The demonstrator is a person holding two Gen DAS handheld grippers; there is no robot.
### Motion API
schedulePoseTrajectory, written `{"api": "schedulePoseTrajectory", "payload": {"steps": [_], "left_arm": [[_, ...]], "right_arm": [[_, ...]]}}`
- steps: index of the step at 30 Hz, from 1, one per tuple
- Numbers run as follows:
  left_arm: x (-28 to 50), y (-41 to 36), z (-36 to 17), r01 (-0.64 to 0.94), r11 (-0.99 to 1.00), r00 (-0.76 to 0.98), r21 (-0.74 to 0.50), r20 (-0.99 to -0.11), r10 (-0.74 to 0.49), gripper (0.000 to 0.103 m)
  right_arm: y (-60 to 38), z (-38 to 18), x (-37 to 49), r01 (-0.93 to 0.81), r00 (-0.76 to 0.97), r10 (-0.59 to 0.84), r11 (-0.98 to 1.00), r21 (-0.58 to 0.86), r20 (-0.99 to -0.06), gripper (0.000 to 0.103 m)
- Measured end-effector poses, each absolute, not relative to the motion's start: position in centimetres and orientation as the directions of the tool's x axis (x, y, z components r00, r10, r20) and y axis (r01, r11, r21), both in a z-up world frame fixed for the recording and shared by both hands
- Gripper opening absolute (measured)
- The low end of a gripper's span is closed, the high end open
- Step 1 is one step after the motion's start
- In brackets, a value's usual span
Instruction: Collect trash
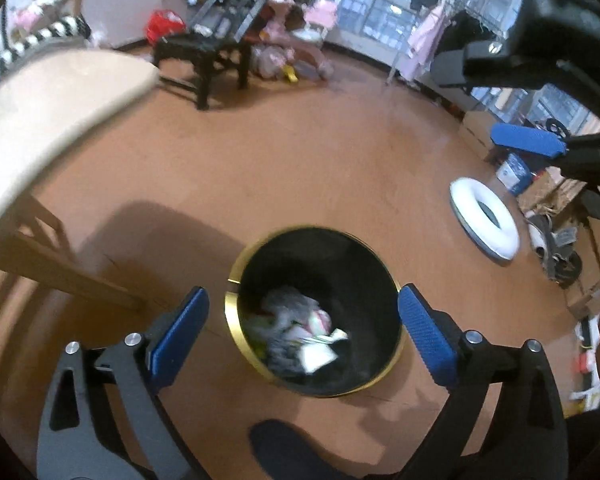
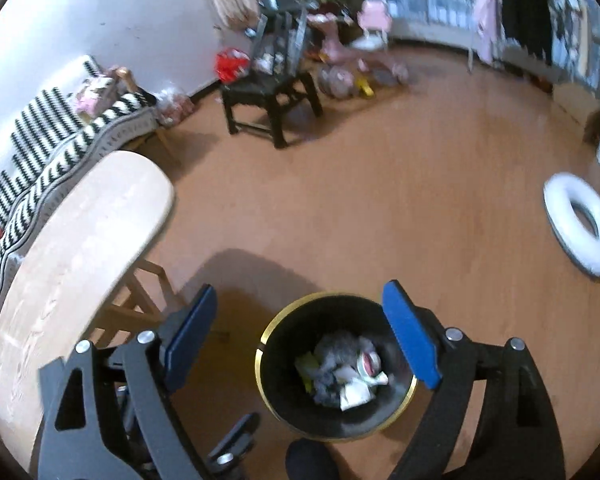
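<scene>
Hovering spread and empty: left gripper (image 1: 303,322) and right gripper (image 2: 300,334) above the bin (image 1: 236,322).
Crumpled trash (image 2: 342,376) inside looks light, soft; pinch a raised fold.

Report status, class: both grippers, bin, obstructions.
Left gripper open, empty. Right gripper open, empty. Crumpled trash inside black gold-rimmed bin. Nothing in the way.

Ahead of your jaws spreads a glossy orange-brown floor (image 2: 380,184). Left of them juts a pale wooden bench (image 2: 80,248), with a black-and-white striped sofa (image 2: 52,148) beyond it. Farther ahead, a black chair (image 2: 272,92) stands before the white wall (image 2: 100,12); large windows (image 1: 400,8) lie ahead right.
</scene>
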State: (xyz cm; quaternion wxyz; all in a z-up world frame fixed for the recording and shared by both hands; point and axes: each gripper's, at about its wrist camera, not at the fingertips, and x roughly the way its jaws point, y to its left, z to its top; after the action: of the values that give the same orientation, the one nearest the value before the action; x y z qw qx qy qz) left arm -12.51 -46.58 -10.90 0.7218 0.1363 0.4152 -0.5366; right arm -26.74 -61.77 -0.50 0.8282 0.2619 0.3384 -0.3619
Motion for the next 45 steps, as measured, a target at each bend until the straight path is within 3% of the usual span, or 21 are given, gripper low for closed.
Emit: {"api": "schedulePoseTrajectory", "payload": {"steps": [6, 12, 20, 28, 32, 45], "left_arm": [[-8.0, -39.3, -6.7, 0.837, 0.496, 0.194, -0.23, -0.724, -0.662, 0.095], [-4.1, -28.7, -1.5, 0.744, 0.646, 0.392, -0.171, -0.672, -0.629, 0.095], [1.3, -11.0, 1.9, 0.431, 0.898, 0.675, -0.083, -0.631, -0.383, 0.096], [4.0, 1.1, 3.6, 0.148, 0.983, 0.762, -0.108, -0.622, -0.183, 0.096], [4.8, 5.0, 3.4, 0.059, 0.995, 0.773, -0.079, -0.627, -0.095, 0.096], [4.6, 7.1, 2.4, 0.008, 0.999, 0.775, -0.039, -0.631, -0.031, 0.096]], "right_arm": [[-56.9, 3.1, -22.4, 0.673, 0.653, -0.406, 0.699, 0.243, -0.639, 0.089], [-48.9, 4.4, -15.1, 0.512, 0.742, -0.285, 0.825, 0.238, -0.607, 0.089], [-35.4, 5.6, -5.8, 0.227, 0.796, -0.081, 0.959, 0.172, -0.6, 0.093], [-22.9, 4.7, 0.2, -0.021, 0.778, 0.056, 0.998, 0.063, -0.626, 0.094], [-20.3, 4.3, 1.5, -0.05, 0.767, 0.087, 0.996, 0.075, -0.636, 0.096], [-20.3, 3.1, 2.1, -0.022, 0.743, 0.093, 0.993, 0.115, -0.663, 0.096]]}}
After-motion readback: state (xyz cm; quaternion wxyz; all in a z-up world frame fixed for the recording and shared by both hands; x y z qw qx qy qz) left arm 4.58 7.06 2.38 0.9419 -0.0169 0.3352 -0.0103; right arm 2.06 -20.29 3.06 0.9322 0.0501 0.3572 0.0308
